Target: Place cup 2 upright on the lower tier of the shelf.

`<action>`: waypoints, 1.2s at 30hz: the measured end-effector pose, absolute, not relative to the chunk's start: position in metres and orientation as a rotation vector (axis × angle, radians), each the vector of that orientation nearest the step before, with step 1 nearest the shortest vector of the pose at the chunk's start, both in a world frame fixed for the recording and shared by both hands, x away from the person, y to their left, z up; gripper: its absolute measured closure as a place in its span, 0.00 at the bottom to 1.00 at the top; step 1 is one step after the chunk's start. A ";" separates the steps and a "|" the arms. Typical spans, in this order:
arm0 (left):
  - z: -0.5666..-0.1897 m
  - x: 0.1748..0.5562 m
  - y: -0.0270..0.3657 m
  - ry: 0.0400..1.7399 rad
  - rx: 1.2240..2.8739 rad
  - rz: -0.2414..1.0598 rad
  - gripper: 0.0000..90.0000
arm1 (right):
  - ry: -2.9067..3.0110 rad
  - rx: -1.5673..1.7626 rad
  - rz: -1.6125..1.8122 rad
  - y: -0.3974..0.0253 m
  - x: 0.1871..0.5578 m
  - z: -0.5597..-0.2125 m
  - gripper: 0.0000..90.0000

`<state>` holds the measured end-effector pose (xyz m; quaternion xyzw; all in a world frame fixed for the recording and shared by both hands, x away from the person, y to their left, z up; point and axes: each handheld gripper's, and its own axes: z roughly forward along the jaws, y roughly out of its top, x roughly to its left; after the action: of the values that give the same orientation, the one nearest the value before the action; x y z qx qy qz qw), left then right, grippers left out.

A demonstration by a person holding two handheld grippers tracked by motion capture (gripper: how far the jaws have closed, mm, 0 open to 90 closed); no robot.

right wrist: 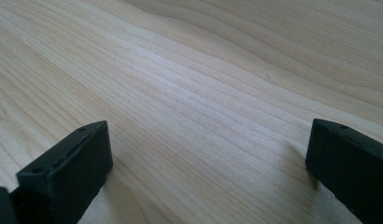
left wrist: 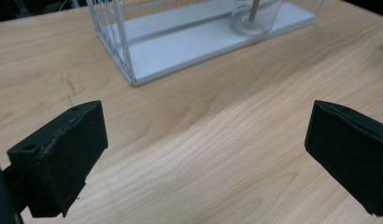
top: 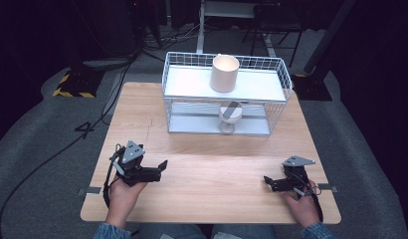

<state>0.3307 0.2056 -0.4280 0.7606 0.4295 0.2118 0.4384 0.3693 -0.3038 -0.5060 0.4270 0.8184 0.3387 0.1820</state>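
Dark floor and stands ring a pale wooden desk whose near half lies bare from edge to edge. At the far side stands a white wire rack with two shelves; its front face runs parallel to the desk's near edge, its long axis left to right. A wide strip of bare wood separates the rack from both hands, and open desk also lies to the left and right of it.

On the top shelf a cream cup stands upright, mouth up, near the middle. Below it, on the lower shelf, a clear glass stands upright too, with a stick inside it; the left gripper view shows its base near the shelf's front rim.

The left gripper sits near the desk's left front corner, held in a hand, jaws pointing right and a little toward the rack. Its jaws stand wide apart with nothing between them; in its own view only wood grain lies in the gap.

The right gripper rests low near the right front edge, in the other hand, jaws pointing left. They too are spread wide and empty, close over the wood in the right gripper view. Both grippers are well apart from each other and from the rack.
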 end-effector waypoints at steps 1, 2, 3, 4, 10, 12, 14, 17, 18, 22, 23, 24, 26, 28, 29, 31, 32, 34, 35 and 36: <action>-0.433 0.329 0.207 1.080 1.892 0.525 0.00 | 2.310 1.206 0.956 -0.304 0.369 -0.506 0.01; -0.435 0.329 0.208 1.079 1.895 0.524 0.00 | 2.310 1.205 0.956 -0.304 0.369 -0.506 0.01; -0.438 0.328 0.208 1.087 1.899 0.519 0.00 | 2.310 1.205 0.956 -0.304 0.369 -0.506 0.01; -0.438 0.328 0.208 1.087 1.899 0.519 0.00 | 2.310 1.206 0.956 -0.304 0.369 -0.506 0.01; -0.458 0.324 0.210 1.111 1.941 0.520 0.00 | 2.310 1.206 0.956 -0.304 0.369 -0.506 0.01; -0.464 0.324 0.210 1.119 1.952 0.507 0.00 | 2.310 1.205 0.956 -0.304 0.369 -0.506 0.01; -0.469 0.323 0.210 1.119 1.975 0.503 0.00 | 2.310 1.205 0.956 -0.304 0.369 -0.506 0.01; -0.476 0.323 0.210 1.127 2.000 0.496 0.00 | 2.310 1.205 0.956 -0.304 0.369 -0.506 0.01; -0.481 0.323 0.209 1.133 2.019 0.493 0.00 | 2.310 1.206 0.956 -0.304 0.369 -0.506 0.01; -0.485 0.323 0.208 1.143 2.044 0.484 0.00 | 2.310 1.206 0.956 -0.304 0.369 -0.506 0.01; -0.489 0.324 0.207 1.150 2.057 0.478 0.00 | 2.310 1.206 0.956 -0.304 0.369 -0.506 0.01; -0.489 0.324 0.207 1.150 2.057 0.478 0.00 | 2.310 1.206 0.956 -0.304 0.369 -0.506 0.01; -0.491 0.326 0.207 1.149 2.084 0.471 0.00 | 2.310 1.205 0.956 -0.304 0.369 -0.506 0.01; -0.494 0.327 0.205 1.159 2.098 0.456 0.00 | 2.310 1.205 0.956 -0.304 0.369 -0.506 0.01; -0.496 0.327 0.206 1.166 2.107 0.451 0.00 | 2.310 1.205 0.956 -0.304 0.369 -0.506 0.01; -0.498 0.329 0.206 1.177 2.115 0.424 0.00 | 2.310 1.206 0.956 -0.304 0.369 -0.506 0.01; -0.499 0.329 0.205 1.195 2.110 0.409 0.00 | 2.310 1.205 0.956 -0.304 0.369 -0.506 0.01; -0.502 0.331 0.206 1.205 2.123 0.395 0.00 | 2.310 1.205 0.957 -0.304 0.369 -0.506 0.01; -0.503 0.331 0.207 1.217 2.130 0.379 0.00 | 2.310 1.206 0.956 -0.304 0.369 -0.506 0.01; -0.505 0.332 0.207 1.219 2.129 0.402 0.01 | 2.310 1.206 0.956 -0.304 0.369 -0.506 0.01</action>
<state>0.3316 0.2073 -0.5049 0.8108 0.4642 0.1532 0.3219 0.3692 -0.3038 -0.5060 0.4271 0.8184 0.3388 0.1818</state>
